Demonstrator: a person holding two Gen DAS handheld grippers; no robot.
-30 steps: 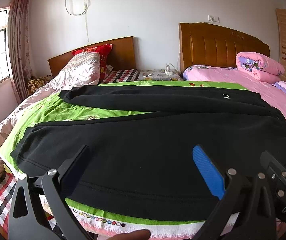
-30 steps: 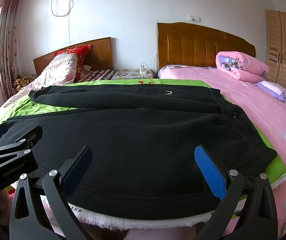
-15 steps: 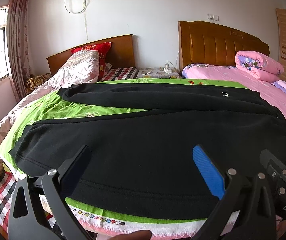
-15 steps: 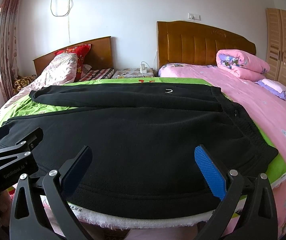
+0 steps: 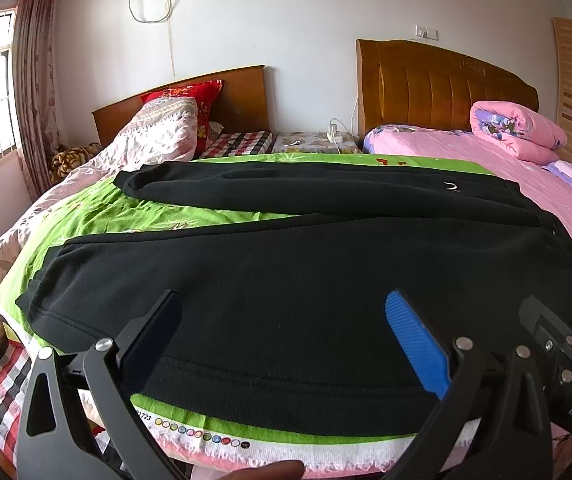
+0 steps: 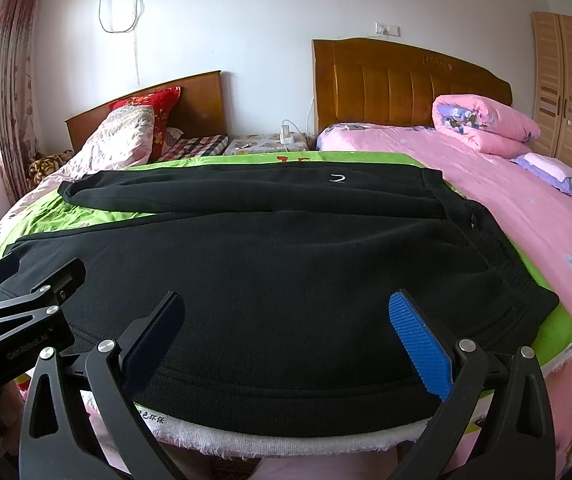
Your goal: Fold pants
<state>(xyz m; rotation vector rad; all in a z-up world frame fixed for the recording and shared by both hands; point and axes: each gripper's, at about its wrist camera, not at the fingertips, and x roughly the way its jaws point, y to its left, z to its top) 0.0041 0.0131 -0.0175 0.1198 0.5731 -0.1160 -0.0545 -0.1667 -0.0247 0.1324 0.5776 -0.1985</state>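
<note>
While both grippers — left (image 5: 281, 340), right (image 6: 286, 340) — hang spread apart, pants (image 6: 269, 272) stretch crosswise, near leg just ahead.

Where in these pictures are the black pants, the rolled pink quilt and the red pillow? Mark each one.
black pants (image 6: 286, 280), right wrist view, middle of the near leg.
rolled pink quilt (image 6: 486, 120), right wrist view, top of the roll.
red pillow (image 5: 201, 94), left wrist view, upper part above the patterned bedding.
</note>
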